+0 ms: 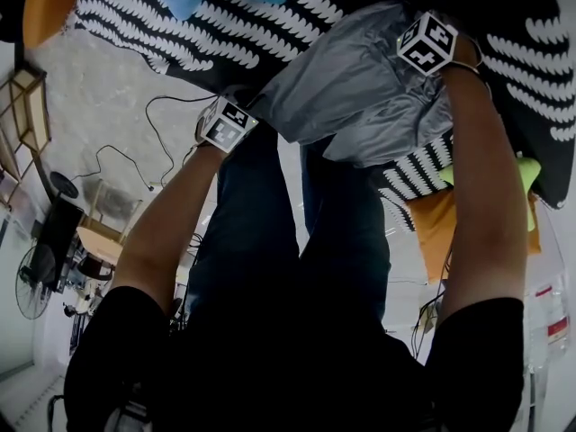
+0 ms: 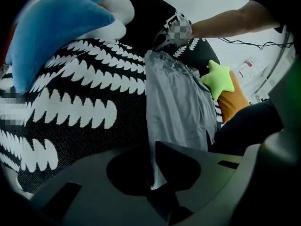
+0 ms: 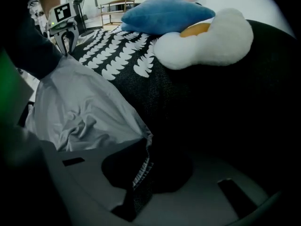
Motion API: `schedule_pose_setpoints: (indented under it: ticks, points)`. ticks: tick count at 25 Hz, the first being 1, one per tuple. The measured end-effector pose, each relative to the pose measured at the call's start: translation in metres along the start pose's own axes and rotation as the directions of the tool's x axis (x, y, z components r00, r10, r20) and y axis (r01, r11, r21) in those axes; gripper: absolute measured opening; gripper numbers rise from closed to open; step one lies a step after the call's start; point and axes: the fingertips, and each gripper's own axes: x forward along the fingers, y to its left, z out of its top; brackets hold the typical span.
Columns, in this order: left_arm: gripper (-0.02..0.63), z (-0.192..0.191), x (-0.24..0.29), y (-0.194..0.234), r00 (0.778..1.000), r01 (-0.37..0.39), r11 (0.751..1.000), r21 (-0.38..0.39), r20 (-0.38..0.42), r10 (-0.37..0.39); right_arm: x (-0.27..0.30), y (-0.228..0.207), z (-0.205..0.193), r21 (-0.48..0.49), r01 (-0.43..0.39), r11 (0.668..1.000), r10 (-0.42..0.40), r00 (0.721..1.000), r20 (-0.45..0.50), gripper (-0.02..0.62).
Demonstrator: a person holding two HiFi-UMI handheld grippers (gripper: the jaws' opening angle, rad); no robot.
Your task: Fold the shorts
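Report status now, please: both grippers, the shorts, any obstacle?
Left gripper shut on shorts edge. Right gripper shut on ribbed edge. Shorts lie on patterned blanket. Green star toy nearby.

Left hand-held gripper (image 2: 157,173) has its jaws pinched on a corner of the grey shorts (image 2: 176,102), which run across the black-and-white leaf-print cover (image 2: 80,107) to the right hand-held gripper (image 2: 164,40). Blue cushion (image 2: 51,27) upper left, green star plush (image 2: 217,79) on an orange cushion (image 2: 233,102) at right.
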Motion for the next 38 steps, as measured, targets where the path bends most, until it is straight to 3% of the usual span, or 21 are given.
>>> schedule_pose_setpoints:
  ticks: [5,17,23,28,34,38]
  points:
    - [0.028,0.0,-0.005,-0.004,1.0,0.008,1.0,0.026,-0.01,-0.008,-0.011,-0.008,0.0,0.028,0.026,0.999,-0.027,0.999,0.022,0.032]
    - [0.023,0.03,-0.025,-0.087,0.99,0.138,0.98,0.141,-0.04,-0.134,-0.071,-0.014,-0.032,0.073,0.081,0.994,-0.085,0.995,0.055,0.031]
    - [0.023,0.043,-0.023,-0.148,0.969,0.245,0.938,0.247,-0.085,-0.231,-0.103,-0.004,-0.055,0.103,0.096,0.99,-0.106,0.99,0.09,0.029]
    - [0.023,0.047,-0.016,-0.192,0.954,0.298,0.911,0.284,-0.124,-0.274,-0.123,0.014,-0.081,0.098,0.087,0.991,-0.099,0.988,0.119,0.031]
    - [0.023,0.045,-0.006,-0.266,0.923,0.383,0.854,0.352,-0.176,-0.342,-0.148,0.035,-0.122,0.131,0.093,0.987,-0.112,0.982,0.15,0.031]
    - [0.023,0.038,0.005,-0.297,0.904,0.425,0.829,0.363,-0.209,-0.372,-0.153,0.049,-0.143,0.152,0.099,0.983,-0.123,0.98,0.159,0.031]
